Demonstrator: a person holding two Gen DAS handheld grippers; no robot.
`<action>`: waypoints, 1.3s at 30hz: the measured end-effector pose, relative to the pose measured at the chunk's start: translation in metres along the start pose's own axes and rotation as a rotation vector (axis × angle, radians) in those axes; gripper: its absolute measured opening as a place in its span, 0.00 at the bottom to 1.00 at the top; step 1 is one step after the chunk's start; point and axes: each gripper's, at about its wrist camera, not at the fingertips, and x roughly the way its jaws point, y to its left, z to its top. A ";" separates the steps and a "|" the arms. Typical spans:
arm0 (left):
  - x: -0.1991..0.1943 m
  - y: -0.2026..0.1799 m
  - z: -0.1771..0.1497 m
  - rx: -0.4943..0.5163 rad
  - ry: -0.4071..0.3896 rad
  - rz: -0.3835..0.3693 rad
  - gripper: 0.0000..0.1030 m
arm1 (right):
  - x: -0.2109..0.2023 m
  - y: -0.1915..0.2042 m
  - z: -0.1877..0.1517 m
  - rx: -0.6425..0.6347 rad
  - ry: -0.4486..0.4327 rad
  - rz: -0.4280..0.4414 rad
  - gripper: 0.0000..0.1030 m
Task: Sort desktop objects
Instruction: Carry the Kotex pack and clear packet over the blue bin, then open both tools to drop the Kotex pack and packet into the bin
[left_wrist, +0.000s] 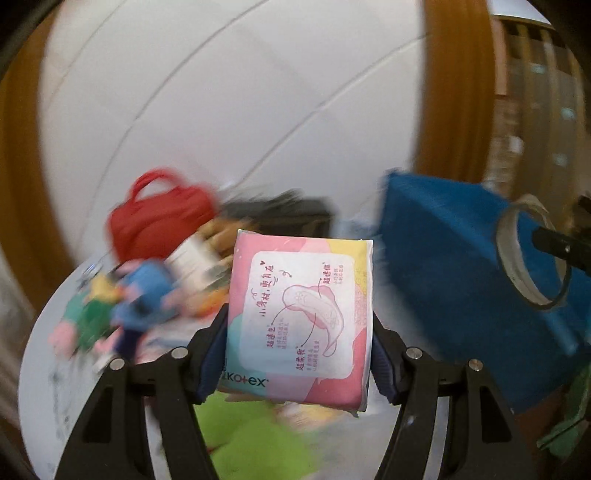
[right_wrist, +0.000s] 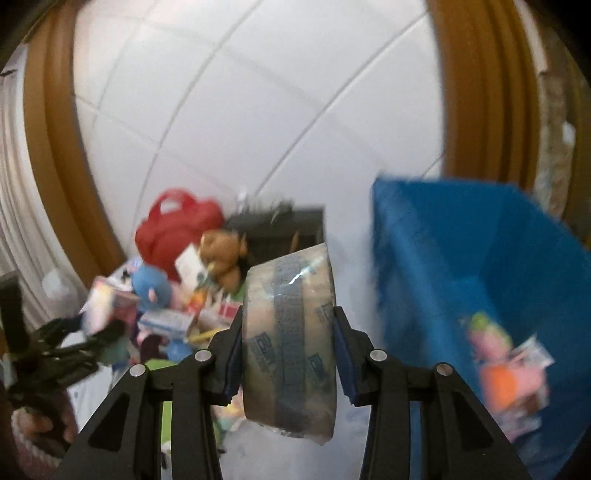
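My left gripper (left_wrist: 300, 325) is shut on a pink pastel Kotex pad packet (left_wrist: 299, 314), held above the table. My right gripper (right_wrist: 288, 332) is shut on a roll of clear packing tape (right_wrist: 290, 343), held upright in the air. The tape roll also shows at the right edge of the left wrist view (left_wrist: 532, 254), in front of the blue fabric bin (left_wrist: 461, 288). In the right wrist view the blue bin (right_wrist: 461, 266) stands open to the right, with a few small colourful items (right_wrist: 506, 365) inside. The left gripper (right_wrist: 66, 343) shows blurred at the left.
A pile of objects lies on the white table (right_wrist: 354, 266): a red bag (right_wrist: 177, 225), a brown plush (right_wrist: 221, 258), a blue plush (right_wrist: 151, 288), boxes and packets (right_wrist: 166, 321), a black box (right_wrist: 284, 229). Something green (left_wrist: 251, 439) lies below the left gripper. A white tiled wall is behind.
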 end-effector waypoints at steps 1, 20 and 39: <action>-0.002 -0.021 0.008 0.019 -0.014 -0.026 0.63 | -0.021 -0.014 0.005 -0.002 -0.037 -0.016 0.40; 0.046 -0.368 0.039 0.243 0.125 -0.227 0.63 | -0.092 -0.293 -0.014 0.010 0.020 -0.361 0.40; 0.063 -0.411 0.021 0.286 0.197 -0.080 0.81 | -0.058 -0.357 -0.044 -0.047 0.193 -0.387 0.55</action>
